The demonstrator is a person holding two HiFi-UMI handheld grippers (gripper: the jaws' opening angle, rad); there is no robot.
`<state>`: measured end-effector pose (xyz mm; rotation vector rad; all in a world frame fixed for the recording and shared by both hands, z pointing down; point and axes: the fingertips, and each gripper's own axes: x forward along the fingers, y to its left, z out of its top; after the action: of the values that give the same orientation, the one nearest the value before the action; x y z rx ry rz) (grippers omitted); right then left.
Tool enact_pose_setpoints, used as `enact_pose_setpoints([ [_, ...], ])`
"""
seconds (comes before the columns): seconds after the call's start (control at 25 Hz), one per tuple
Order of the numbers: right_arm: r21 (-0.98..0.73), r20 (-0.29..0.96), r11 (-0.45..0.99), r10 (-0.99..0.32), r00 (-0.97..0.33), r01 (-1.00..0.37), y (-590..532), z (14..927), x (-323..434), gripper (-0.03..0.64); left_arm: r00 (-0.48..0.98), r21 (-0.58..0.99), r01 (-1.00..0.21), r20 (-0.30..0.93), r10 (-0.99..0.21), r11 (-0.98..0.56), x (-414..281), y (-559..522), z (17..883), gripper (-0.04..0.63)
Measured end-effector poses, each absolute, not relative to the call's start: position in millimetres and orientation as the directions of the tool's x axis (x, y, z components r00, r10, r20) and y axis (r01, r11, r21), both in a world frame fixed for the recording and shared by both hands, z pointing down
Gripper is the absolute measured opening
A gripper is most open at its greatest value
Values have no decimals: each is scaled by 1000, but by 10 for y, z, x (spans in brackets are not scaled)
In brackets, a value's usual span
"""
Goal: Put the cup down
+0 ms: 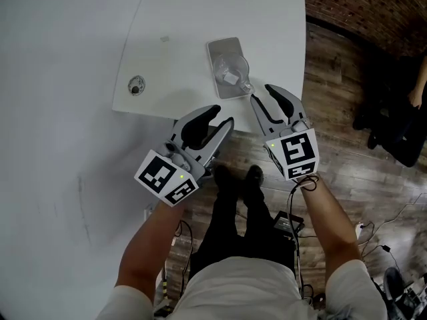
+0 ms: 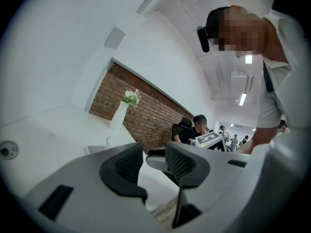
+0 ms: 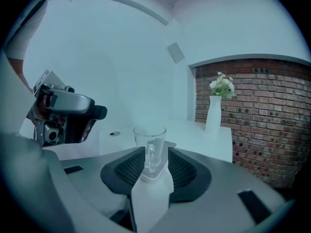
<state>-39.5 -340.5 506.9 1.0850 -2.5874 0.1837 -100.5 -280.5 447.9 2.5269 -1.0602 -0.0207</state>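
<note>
A clear glass cup (image 1: 232,72) with a handle stands upright on a grey square coaster (image 1: 223,49) near the front edge of the white table (image 1: 180,19). My right gripper (image 1: 261,93) is just right of it, open. In the right gripper view the cup (image 3: 149,147) rests on the coaster (image 3: 167,143). Its handle lies between the tips of my right gripper (image 3: 154,155), and the pads stand clear of it. My left gripper (image 1: 225,115) hovers at the table's edge in front of the cup. It is open and empty, also in its own view (image 2: 154,161).
A white vase (image 3: 214,113) with flowers stands at the table's far end by a brick wall. A round cable port (image 1: 136,85) sits left of the coaster. Wooden floor (image 1: 347,79) with cables lies beyond the table edge. A seated person (image 2: 197,127) is in the background.
</note>
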Motion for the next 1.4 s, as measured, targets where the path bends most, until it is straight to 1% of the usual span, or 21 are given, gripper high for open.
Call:
enact_pose_setpoints([
  [0.32, 26, 322, 665, -712, -623, -746, -3455, 4674, -213, 135, 707, 336, -690, 125, -696, -641, -981, -2822, 4186, 132],
  [0.56, -18, 315, 654, -714, -625, -756, -3453, 4254, -66, 133, 699, 299, -701, 108, -706, -648, -979, -2812, 3856, 132],
  [0.92, 26, 273, 630, -751, -601, -776, -3309, 3700, 87, 132, 706, 265, -696, 85, -703, -667, -991, -2694, 3443, 132],
  [1.4, 41, 211, 610, -779, -590, -791, -2939, 3037, 287, 122, 720, 234, -683, 52, -693, -692, -943, -2432, 2903, 132],
])
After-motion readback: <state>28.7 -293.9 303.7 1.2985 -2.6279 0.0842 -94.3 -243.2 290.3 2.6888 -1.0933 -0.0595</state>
